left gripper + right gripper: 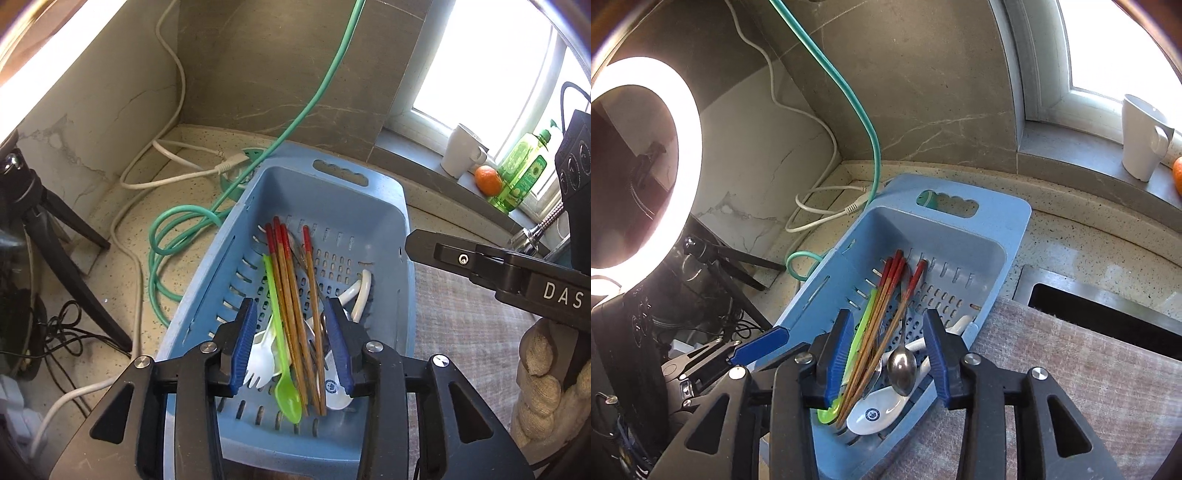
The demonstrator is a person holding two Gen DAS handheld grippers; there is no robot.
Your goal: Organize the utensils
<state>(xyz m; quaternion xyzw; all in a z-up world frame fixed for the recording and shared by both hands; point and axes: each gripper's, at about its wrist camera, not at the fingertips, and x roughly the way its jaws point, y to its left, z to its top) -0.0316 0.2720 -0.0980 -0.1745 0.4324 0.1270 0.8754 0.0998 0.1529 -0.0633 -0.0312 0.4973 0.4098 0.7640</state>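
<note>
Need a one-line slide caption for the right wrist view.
Open right gripper over blue basket holding chopsticks, green spoon, metal spoon.

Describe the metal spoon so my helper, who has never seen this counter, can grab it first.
Find the blue slotted basket on the speckled counter by the window. In it, right of the red-tipped chopsticks, lies the metal spoon, its bowl resting over the white ceramic spoon. It is the only shiny silver utensil; its neighbours are wood, green plastic or white.
</note>
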